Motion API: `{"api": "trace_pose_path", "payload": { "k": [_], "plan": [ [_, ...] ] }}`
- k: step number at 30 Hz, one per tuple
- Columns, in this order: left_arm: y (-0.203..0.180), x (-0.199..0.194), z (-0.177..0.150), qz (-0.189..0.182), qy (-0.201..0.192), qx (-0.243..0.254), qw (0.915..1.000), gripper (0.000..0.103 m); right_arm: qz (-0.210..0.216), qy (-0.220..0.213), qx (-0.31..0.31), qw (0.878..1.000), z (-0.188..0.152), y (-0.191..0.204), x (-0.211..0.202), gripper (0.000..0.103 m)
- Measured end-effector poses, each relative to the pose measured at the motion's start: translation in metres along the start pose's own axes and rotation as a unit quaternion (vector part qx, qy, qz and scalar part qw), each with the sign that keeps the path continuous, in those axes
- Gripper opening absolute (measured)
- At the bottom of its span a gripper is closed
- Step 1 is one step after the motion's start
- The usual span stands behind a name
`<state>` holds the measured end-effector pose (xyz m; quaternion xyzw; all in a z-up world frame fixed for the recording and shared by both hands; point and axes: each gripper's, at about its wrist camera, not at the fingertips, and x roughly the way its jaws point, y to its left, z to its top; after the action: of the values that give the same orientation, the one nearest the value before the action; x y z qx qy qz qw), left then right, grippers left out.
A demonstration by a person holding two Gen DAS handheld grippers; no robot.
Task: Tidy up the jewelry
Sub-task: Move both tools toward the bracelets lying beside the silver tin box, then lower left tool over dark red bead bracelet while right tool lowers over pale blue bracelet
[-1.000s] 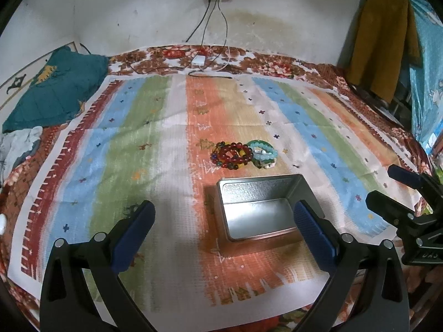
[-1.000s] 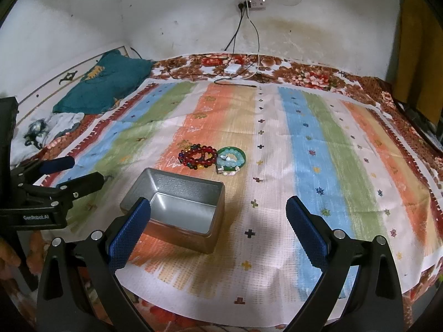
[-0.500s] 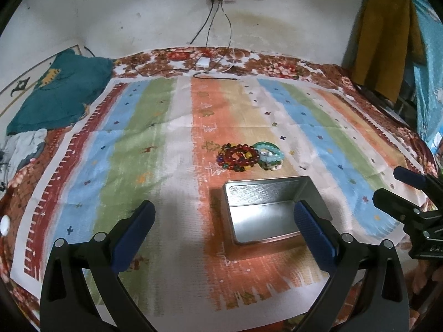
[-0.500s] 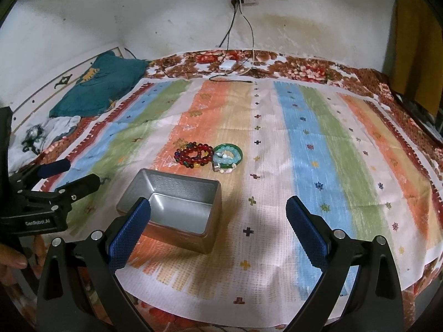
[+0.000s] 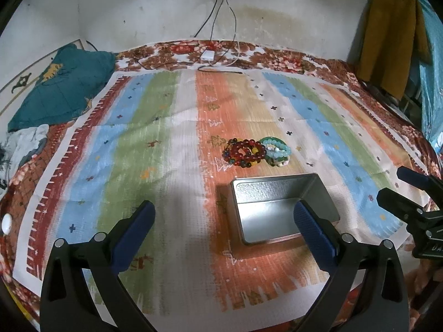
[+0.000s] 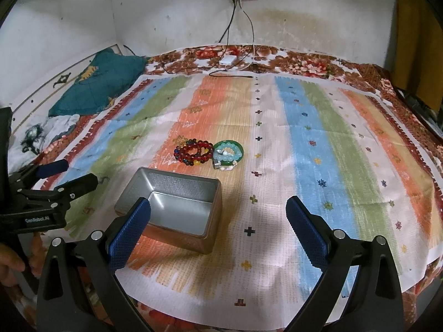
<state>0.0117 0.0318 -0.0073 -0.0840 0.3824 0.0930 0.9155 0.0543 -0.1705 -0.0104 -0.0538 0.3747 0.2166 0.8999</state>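
At the far left of the bed lay a teal pillow [image 5: 59, 83], clear of the work. The left tongs [image 5: 224, 218] hovered with blue pads spread wide, holding nothing, low over the striped cloth [image 5: 155, 144]. Further right, the red bead bracelets [image 5: 243, 152] and, touching them, the green bracelets [image 5: 277, 149] sat in a small heap just beyond the empty metal tin [image 5: 277, 207]. Nothing was in the tin, so the sorting looked not yet begun. The right tongs [image 6: 218, 221] were likewise agape and empty, level with the tin.
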Motion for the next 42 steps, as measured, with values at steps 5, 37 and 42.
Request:
{"api": "trace_pose_path", "payload": {
  "k": [5, 37, 42],
  "plan": [
    [-0.004, 0.002, 0.002, -0.001, -0.005, 0.006, 1.0000, 0.098, -0.002, 0.002, -0.006, 1.000, 0.004, 0.002, 0.005, 0.099],
    [-0.009, 0.069, 0.043, 0.005, 0.047, 0.040, 0.9981, 0.097, -0.022, 0.044, 0.001, 0.999, 0.047, -0.010, 0.059, 0.099],
    [-0.006, 0.078, 0.049, -0.006, 0.058, 0.032, 0.9978, 0.097, -0.015, 0.056, 0.017, 0.998, 0.052, -0.015, 0.070, 0.099]
  ]
}}
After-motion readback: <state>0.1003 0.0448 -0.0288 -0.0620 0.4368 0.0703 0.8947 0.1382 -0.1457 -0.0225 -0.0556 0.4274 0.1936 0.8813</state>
